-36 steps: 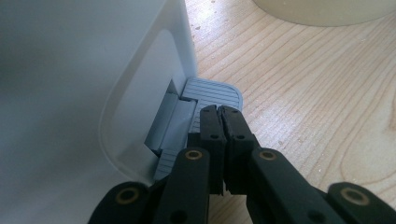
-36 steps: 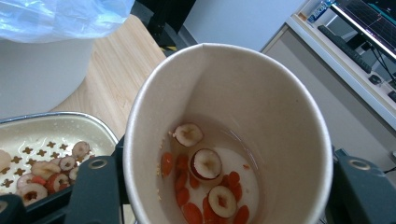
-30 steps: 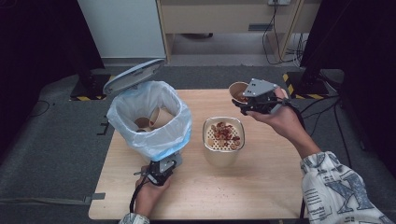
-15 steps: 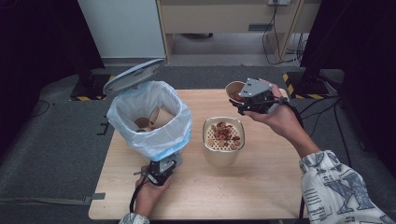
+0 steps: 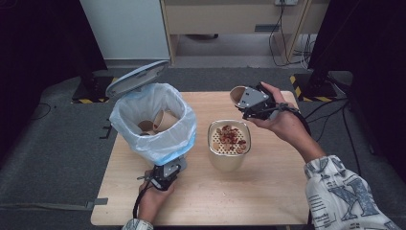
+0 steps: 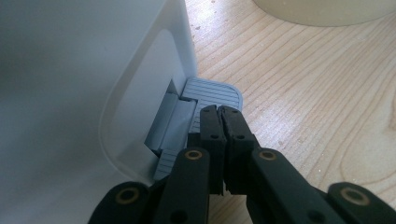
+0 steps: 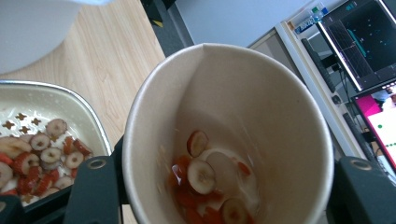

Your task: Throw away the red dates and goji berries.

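High view: wooden table w/ a white pedal bin at left, lined w/ a thin pale-blue plastic bag, its grey lid tipped up at the far side. Inside the bin lie a couple of brown paper cups, only seen from above. Just right of the bin sits a cream strainer bowl, rounded-square, metal-look rim, holding red and pale fruit slices.

Left gripper, near edge of table, is at the bin's base. Left gripper view adds what the top cam can't: jaws fully closed on each other, nothing between them, tips resting on the ribbed grey foot pedal that sticks out of a recess in the bin's smooth white wall. Wood grain is plain here.

Right gripper, far right of table, above the surface, has its jaws spread round a paper cup, clamping its sides; cup tilted, mouth toward the left. Right gripper view looks straight into that cup: white inner wall w/ a seam, leftover slices and wet red bits at the bottom. Same view shows star-shaped holes in the strainer's floor and monitors far off; screen text too small to read. No legible labels anywhere.
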A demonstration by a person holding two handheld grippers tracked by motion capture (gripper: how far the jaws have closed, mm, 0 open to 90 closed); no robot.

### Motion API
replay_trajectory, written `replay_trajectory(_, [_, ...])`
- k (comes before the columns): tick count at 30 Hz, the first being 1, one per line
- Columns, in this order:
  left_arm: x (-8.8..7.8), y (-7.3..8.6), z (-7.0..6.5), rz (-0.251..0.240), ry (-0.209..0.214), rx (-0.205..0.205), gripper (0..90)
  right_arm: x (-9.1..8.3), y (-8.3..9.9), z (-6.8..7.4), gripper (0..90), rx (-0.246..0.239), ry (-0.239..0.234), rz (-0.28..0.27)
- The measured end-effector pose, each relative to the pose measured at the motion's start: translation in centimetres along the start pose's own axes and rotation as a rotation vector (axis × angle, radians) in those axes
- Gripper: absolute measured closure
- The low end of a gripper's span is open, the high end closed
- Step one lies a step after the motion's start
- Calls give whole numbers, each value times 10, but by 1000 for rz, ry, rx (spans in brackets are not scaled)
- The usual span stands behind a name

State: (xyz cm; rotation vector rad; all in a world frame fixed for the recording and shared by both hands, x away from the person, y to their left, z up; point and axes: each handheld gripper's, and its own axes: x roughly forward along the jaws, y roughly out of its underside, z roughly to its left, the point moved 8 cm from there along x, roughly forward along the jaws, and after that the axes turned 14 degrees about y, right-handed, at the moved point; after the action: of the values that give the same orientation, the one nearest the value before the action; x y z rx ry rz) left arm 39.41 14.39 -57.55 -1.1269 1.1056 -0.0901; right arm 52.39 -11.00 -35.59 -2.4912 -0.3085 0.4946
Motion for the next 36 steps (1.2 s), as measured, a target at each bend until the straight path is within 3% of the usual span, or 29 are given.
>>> replay_trajectory(2, [0,0,1,4,2,14,875,0,0,0,367,-5,3,0])
replay_trajectory(8, [0,0,0,2,2,2,875,1,-3,3,367,-50,20,2])
replay_trajectory(11, [0,0,0,1,1,-1,874,2,-3,3,367,-39,11,4])
replay_trajectory(17, [0,0,0,-2,-4,-10,875,1,-6,5,367,-60,9,-1])
replay_trajectory(18, [0,0,0,3,-6,5,875,1,-6,5,367,-64,12,-1])
replay_trajectory(20, [0,1,-3,-12,-13,-52,875,-1,-6,3,367,-78,19,-2])
replay_trajectory(23, [0,1,-2,-8,-10,-40,875,-3,-6,2,367,-88,25,-1])
replay_trajectory(26, [0,0,0,5,0,-2,874,-6,-6,0,369,-111,33,0])
replay_trajectory(28, [0,0,0,5,0,-2,874,-6,-5,-1,370,-128,44,6])
replay_trajectory(29, [0,-1,1,14,11,33,874,-6,-5,-1,370,-128,44,6])
replay_trajectory(30, [0,-1,1,15,11,34,874,-7,-5,-1,371,-157,49,9])
replay_trajectory(36, [-1,1,0,15,-7,-9,874,-7,-5,1,374,-219,66,19])
